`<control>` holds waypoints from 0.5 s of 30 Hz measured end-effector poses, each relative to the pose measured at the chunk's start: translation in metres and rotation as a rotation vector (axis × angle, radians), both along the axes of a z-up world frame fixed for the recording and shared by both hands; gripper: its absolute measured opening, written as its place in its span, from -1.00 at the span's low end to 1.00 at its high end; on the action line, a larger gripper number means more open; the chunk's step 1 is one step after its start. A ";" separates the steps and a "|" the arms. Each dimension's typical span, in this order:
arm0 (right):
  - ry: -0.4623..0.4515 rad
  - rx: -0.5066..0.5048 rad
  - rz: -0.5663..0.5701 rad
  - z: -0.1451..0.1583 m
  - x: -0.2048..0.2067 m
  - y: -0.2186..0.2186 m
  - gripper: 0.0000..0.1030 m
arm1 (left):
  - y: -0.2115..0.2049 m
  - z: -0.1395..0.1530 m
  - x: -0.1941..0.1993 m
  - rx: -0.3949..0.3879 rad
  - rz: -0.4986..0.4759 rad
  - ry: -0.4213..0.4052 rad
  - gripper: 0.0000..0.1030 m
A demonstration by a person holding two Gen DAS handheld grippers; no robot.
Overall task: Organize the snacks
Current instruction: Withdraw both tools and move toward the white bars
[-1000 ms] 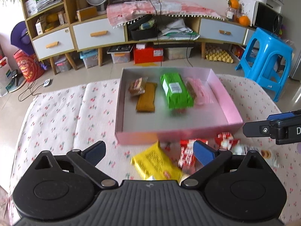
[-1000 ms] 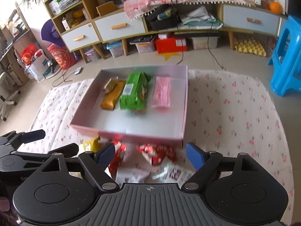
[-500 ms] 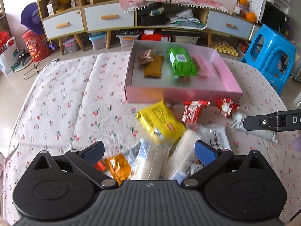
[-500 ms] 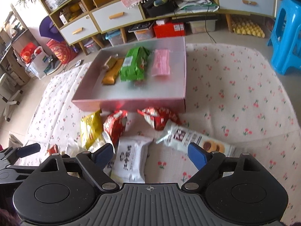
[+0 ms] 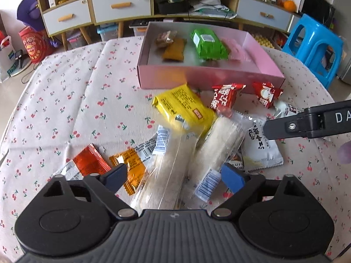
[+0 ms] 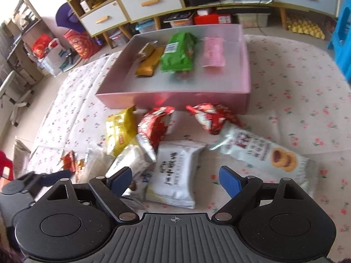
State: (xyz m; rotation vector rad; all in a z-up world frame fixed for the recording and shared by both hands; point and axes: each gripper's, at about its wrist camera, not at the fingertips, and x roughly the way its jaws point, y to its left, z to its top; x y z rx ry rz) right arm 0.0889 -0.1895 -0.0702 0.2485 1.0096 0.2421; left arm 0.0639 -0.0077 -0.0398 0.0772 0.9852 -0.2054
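A pink box [image 5: 204,76] [image 6: 173,97] holds a green pack [image 5: 208,43], a brown bar [image 5: 174,50], a small brown pack and a pink pack [image 6: 211,51]. Loose snacks lie in front of it: a yellow pack [image 5: 184,107], red packs [image 5: 227,96] [image 6: 210,115], two clear long packs [image 5: 219,146], orange sachets [image 5: 129,166], a white pack [image 6: 175,173] and a cookie pack [image 6: 263,151]. My left gripper [image 5: 174,178] is open above the clear packs. My right gripper [image 6: 175,180] is open above the white pack.
The table has a cherry-print cloth [image 5: 65,109]. Behind stand a low cabinet with drawers [image 5: 120,11], storage bins on the floor and a blue plastic stool [image 5: 313,46]. The right gripper's arm [image 5: 307,125] crosses the left view's right side.
Both grippers have pulled back from the box toward the near side of the table. The loose snack pile has come into view under them. Both stay open.
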 end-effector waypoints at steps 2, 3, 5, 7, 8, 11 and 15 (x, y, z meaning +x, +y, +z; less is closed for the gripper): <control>0.007 0.032 0.015 -0.004 0.002 0.006 0.72 | 0.004 -0.004 0.000 -0.015 0.003 0.015 0.53; 0.011 0.050 0.021 -0.006 0.004 0.008 0.72 | 0.006 -0.004 0.000 -0.028 0.004 0.022 0.51; 0.014 0.090 0.027 -0.008 0.006 0.013 0.70 | 0.012 -0.005 0.000 -0.062 0.011 0.037 0.47; 0.007 0.117 0.026 -0.009 0.008 0.017 0.69 | 0.016 -0.003 0.000 -0.077 0.019 0.041 0.33; 0.004 0.128 0.023 -0.009 0.009 0.018 0.68 | 0.018 -0.003 0.000 -0.079 0.020 0.042 0.30; -0.001 0.159 0.019 -0.010 0.013 0.021 0.42 | 0.022 -0.001 -0.002 -0.083 0.021 0.044 0.04; 0.007 0.194 0.021 -0.014 0.016 0.025 0.20 | 0.026 -0.001 -0.003 -0.082 0.023 0.054 -0.15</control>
